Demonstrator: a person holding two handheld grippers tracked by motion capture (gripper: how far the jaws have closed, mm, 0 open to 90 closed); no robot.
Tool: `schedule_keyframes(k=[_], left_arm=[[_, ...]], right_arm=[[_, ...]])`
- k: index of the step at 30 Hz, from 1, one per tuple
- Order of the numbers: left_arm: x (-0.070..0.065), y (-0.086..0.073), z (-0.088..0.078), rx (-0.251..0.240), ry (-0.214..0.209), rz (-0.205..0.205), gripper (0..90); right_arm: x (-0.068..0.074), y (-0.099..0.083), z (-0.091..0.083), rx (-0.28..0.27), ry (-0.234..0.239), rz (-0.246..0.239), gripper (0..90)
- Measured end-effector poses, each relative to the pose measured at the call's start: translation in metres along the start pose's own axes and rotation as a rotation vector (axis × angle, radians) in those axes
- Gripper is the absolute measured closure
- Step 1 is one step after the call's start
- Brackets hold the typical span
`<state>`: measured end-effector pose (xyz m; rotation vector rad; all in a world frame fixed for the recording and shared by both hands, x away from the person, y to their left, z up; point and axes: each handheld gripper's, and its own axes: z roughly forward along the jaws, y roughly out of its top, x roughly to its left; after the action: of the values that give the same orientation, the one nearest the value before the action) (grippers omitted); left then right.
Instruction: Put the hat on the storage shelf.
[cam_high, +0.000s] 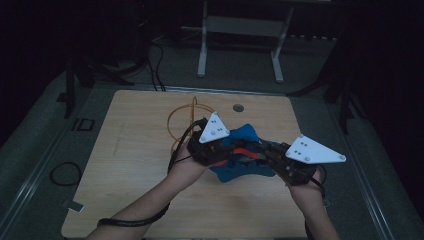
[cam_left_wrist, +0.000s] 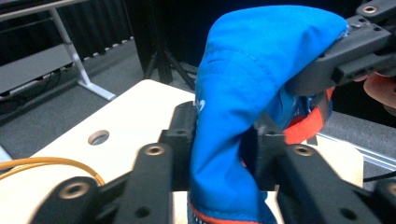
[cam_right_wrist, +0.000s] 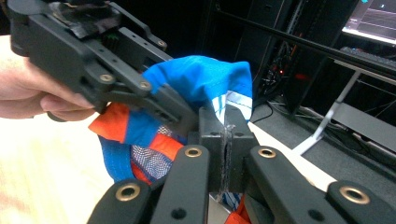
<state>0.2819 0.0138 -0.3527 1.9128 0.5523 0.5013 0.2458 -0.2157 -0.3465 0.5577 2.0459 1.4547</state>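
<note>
Shorts (cam_high: 243, 150), blue with orange trim and a mesh lining, hang bunched between my two grippers above the middle of the wooden table (cam_high: 150, 200), their lower folds touching or just above the top; I cannot tell which. On the left, my left gripper (cam_left_wrist: 224, 154) has a thick fold of blue cloth standing between its jaws, which press against the fabric from both sides, so I count it as clamped. To do this well I judge that I should keep that grip deep in the fold, not at a thin hem, and draw the hands apart evenly so the cloth opens flat. To the right, my right gripper (cam_right_wrist: 225, 140) has its jaws together, pinching a thin edge of the shorts. An orange cable (cam_high: 182, 117) loops just behind my left hand (cam_high: 185, 167); the near and right parts of the table offer open room.
</note>
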Motion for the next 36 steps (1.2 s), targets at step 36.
schedule_keyframes(k=[36], left_arm=[[0.008,-0.011,-0.034,-0.279,-0.263,0.349,88.7]], right_arm=[[0.000,-0.024,-0.051,-0.081,0.095,0.082,61.2]])
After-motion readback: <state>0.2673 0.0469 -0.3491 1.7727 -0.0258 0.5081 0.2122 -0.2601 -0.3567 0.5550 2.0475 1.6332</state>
